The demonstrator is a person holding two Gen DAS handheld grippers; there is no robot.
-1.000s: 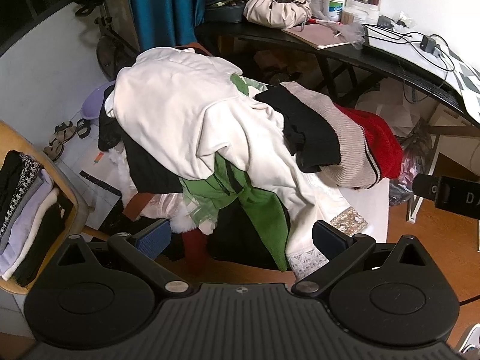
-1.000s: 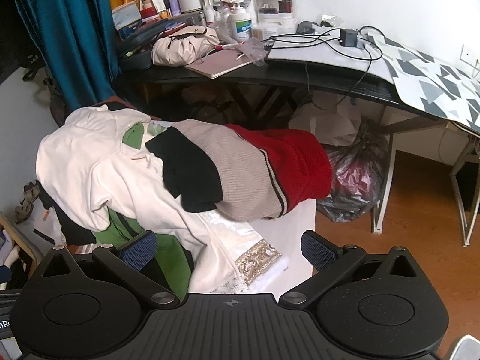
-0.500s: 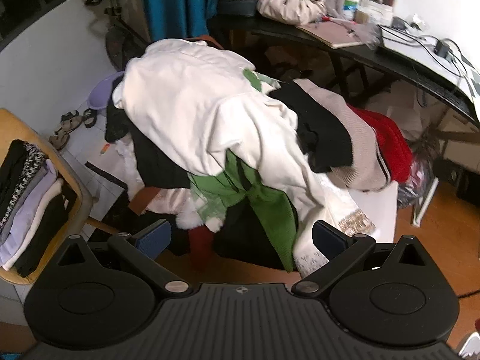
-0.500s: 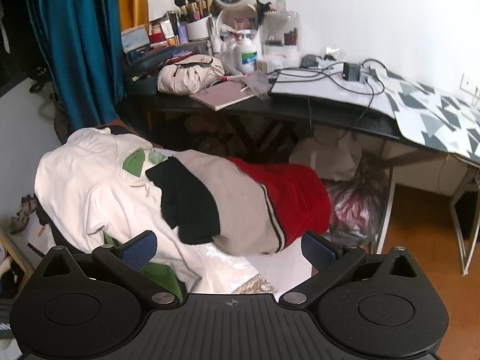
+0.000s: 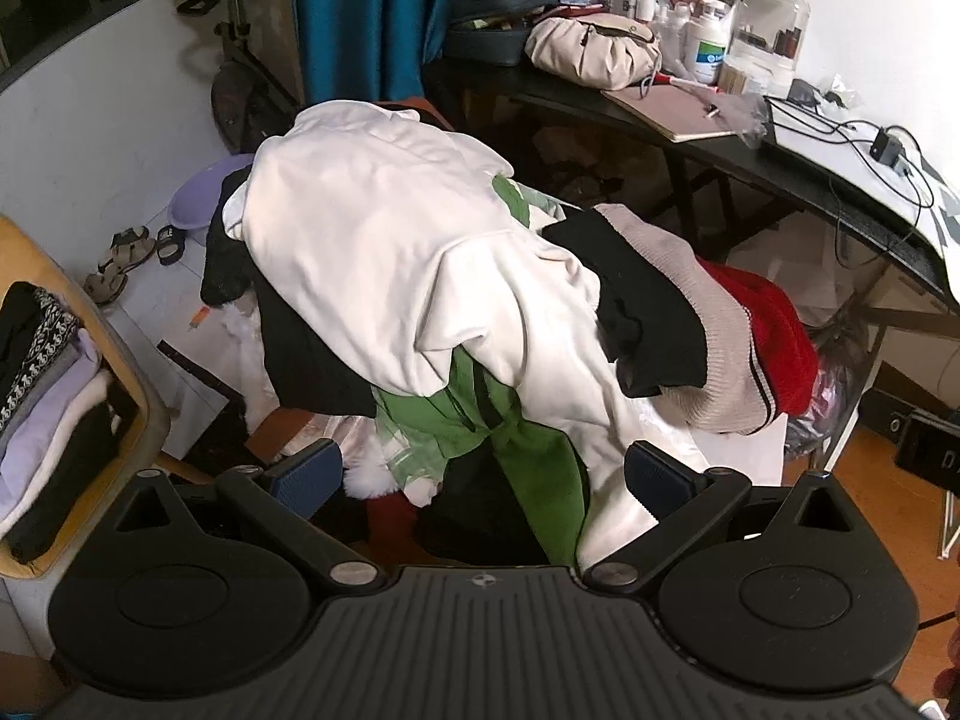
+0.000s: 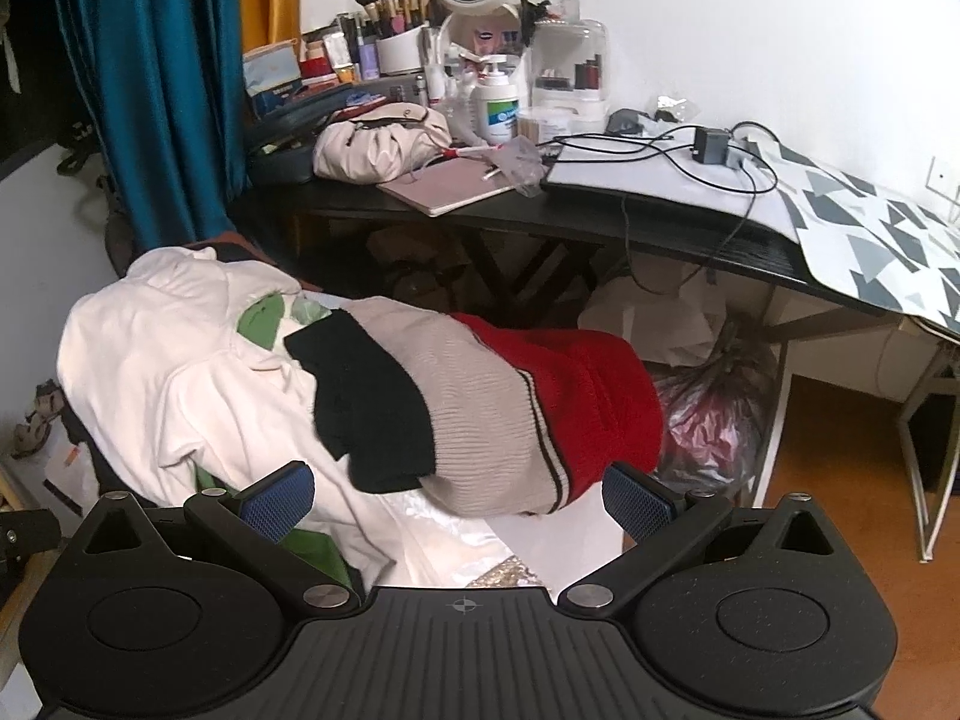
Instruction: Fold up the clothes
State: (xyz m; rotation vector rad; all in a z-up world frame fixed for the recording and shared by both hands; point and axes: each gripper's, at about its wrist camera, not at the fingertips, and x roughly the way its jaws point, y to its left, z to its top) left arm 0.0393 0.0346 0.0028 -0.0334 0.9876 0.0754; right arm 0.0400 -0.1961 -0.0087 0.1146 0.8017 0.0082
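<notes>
Left claw (image 5: 483, 474) spread wide, blue pads apart, nothing between them, hovering just near of a heap of clothes (image 5: 480, 312). Right claw (image 6: 456, 498) likewise spread and empty, poised near the right side of the same heap. Heap piled high on a chair, only a brown edge of it showing at the far side. On top, a white sweatshirt (image 5: 390, 252) draped over the left and middle, hanging down the near side. To its right, a knit sweater (image 6: 480, 408) in black, beige and red bands, the red end toward the right, lying over the sweatshirt's edge. Under the sweatshirt, a green garment (image 5: 528, 456) dangling at the near side, with black cloth to its left and a pale shiny fabric with a glittery trim (image 6: 498, 573) lower down. At the far left in the left wrist view, a stack of folded clothes (image 5: 42, 396) on a wooden seat. Behind the heap, a black counter (image 6: 600, 222) crowded with a beige bag (image 6: 378, 144), a pink notebook (image 6: 450, 186), bottles, brushes and cables. Teal curtain (image 6: 150, 90) at the far left.
</notes>
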